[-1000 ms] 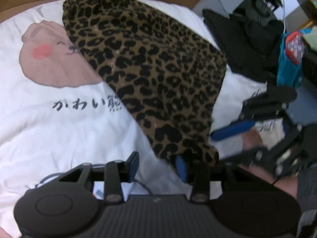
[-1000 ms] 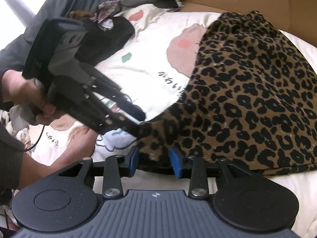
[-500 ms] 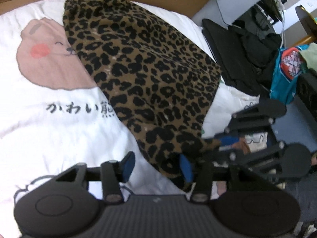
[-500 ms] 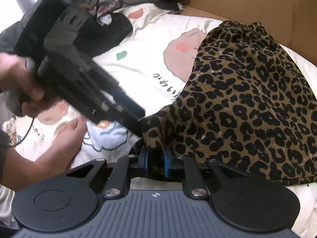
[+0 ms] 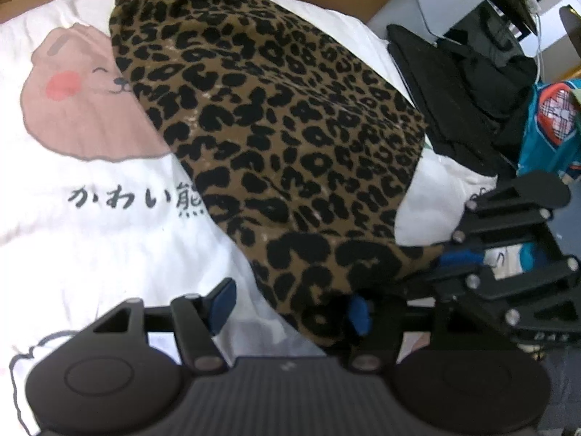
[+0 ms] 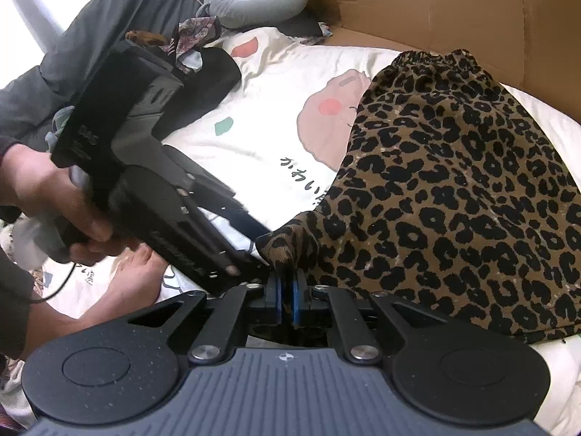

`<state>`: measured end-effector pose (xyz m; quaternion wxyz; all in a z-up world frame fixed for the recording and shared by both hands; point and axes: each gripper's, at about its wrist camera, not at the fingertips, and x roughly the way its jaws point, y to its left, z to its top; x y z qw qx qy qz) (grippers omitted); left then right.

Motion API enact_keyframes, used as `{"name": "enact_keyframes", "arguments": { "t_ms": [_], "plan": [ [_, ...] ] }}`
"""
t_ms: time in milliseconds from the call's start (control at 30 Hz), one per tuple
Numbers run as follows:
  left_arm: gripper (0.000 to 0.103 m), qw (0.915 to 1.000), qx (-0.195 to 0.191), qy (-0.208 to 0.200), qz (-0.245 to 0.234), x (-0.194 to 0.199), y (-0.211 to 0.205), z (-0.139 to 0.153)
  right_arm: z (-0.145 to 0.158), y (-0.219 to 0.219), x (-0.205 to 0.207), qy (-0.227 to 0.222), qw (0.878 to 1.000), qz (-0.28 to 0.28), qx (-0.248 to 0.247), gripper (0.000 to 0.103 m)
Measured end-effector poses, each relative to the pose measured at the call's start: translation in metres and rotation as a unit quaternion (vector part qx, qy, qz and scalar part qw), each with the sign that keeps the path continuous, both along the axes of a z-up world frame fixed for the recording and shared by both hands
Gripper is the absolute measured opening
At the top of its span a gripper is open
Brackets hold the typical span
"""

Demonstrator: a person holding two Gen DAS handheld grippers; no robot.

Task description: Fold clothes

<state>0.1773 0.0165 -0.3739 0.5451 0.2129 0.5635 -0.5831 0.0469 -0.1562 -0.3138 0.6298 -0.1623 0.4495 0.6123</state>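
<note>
Nearest the right wrist camera, the right gripper (image 6: 285, 299) has its two blue-padded fingers (image 6: 277, 298) pressed almost together, pinching the near corner of a leopard-print garment (image 6: 454, 196); a small peak of the fabric stands up just above the pads. Just left of that corner, the left gripper (image 5: 290, 307) has its jaws well apart and has just been opening; the garment's near edge lies between its blue pads (image 5: 221, 303), which stand apart from the cloth on the left side, so it grips nothing. A hand (image 6: 54, 203) holds this left gripper's black handle, and a bare foot (image 6: 134, 283) rests on the bedding below it. The garment lies spread flat on a white bed cover (image 5: 90, 247), running away from the grippers with its gathered elastic waistband at the far end. Left of the garment, the cover shows a pink-brown cartoon bear (image 5: 80, 109) with a row of black printed characters (image 5: 134, 200) beneath it, both partly covered by the fabric. Beyond the waistband stands a brown cardboard wall (image 6: 435, 7). To the garment's right, off the bed, lies a heap of black clothing (image 5: 464, 87).
</note>
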Motion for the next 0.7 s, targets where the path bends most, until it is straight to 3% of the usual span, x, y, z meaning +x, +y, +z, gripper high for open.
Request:
{"name": "enact_keyframes", "arguments": {
  "t_ms": [167, 367, 467, 700],
  "plan": [
    [0.060, 0.9996, -0.025, -0.010, -0.001, 0.002, 0.002, 0.007, 0.001, -0.005, 0.008, 0.020, 1.000, -0.007, 0.006, 0.004],
    [0.032, 0.9994, -0.031, 0.003, 0.017, 0.012, 0.010, 0.016, -0.003, -0.006, 0.008, 0.018, 1.000, -0.003, 0.002, 0.004],
    [0.029, 0.9991, -0.035, -0.004, 0.025, 0.017, 0.017, 0.022, -0.003, -0.005, 0.006, 0.016, 1.000, 0.002, 0.000, 0.004],
    [0.010, 0.9999, 0.012, 0.005, 0.003, 0.014, 0.030, 0.010, -0.005, -0.004, 0.005, 0.014, 1.000, 0.000, -0.004, 0.004]
  ]
}}
